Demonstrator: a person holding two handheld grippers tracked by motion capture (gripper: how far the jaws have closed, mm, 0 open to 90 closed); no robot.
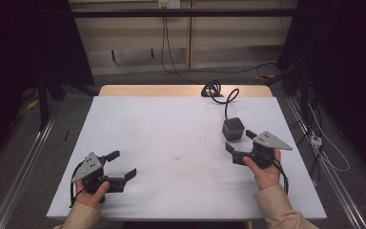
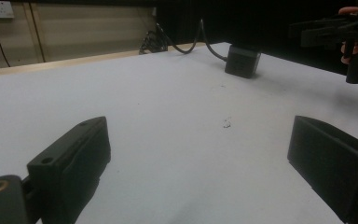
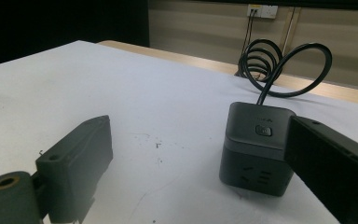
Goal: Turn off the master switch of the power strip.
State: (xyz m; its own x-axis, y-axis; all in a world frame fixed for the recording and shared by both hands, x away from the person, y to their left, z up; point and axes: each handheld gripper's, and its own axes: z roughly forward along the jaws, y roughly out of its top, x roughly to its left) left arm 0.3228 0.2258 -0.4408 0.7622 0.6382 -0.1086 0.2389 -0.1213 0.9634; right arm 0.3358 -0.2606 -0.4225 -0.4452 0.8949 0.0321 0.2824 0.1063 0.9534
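High view has both grippers low over the white table [image 1: 171,138], one hand each, and there's loads of bare surface between them. Right gripper [image 1: 240,144] has its jaws spread wide, holding nothing, with the dark grey cube power socket [image 1: 233,128] sitting just ahead of its tips, near but not touching as far as I can tell. From the right gripper view the cube [image 3: 257,147] sits toward the right-hand jaw, partly behind that jaw's tip, so I can't say if there's a gap there; the other jaw has open table all around it. The cube's black cable [image 3: 279,65] loops off behind it toward the wooden far edge of the table. Left gripper [image 1: 122,164] is also wide open and empty, well apart from the cube, sitting close to the near edge of the table. In the left gripper view the cube [image 2: 242,61] is far out ahead and to the right, with only bare tabletop between its jaws.
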